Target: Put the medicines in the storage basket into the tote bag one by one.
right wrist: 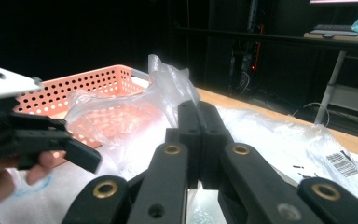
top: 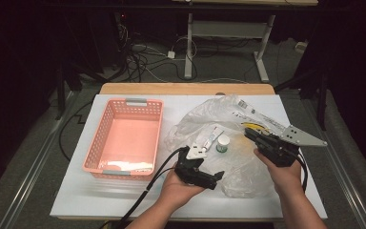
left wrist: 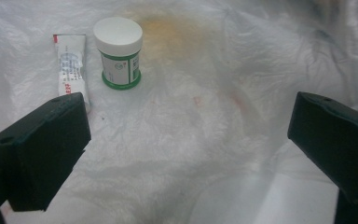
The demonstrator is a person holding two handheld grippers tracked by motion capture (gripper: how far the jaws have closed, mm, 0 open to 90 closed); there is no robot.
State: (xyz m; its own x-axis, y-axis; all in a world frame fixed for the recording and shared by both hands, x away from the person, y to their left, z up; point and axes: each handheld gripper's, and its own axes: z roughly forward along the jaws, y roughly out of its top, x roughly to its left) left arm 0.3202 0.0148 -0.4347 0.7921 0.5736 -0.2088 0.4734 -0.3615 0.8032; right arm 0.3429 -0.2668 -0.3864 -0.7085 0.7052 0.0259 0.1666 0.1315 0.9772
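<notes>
A crinkled clear plastic bag [top: 228,143] holds a small round white-capped jar [left wrist: 119,51] and a flat tube [left wrist: 71,67]. Left gripper [left wrist: 186,144] fingers spread wide, empty; right gripper [right wrist: 199,116] fingers clenched on the bag's film.

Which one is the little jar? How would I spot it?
Find the crinkly clear plastic bag right of the pink basket. On it stands the little jar, beside a flat white tube. Only the jar is round, with a white lid and green label.

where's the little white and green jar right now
In the high view the jar stands upright on the clear plastic bag, right of the pink basket, with the white tube just to its left and the left gripper nearer the person.
</notes>
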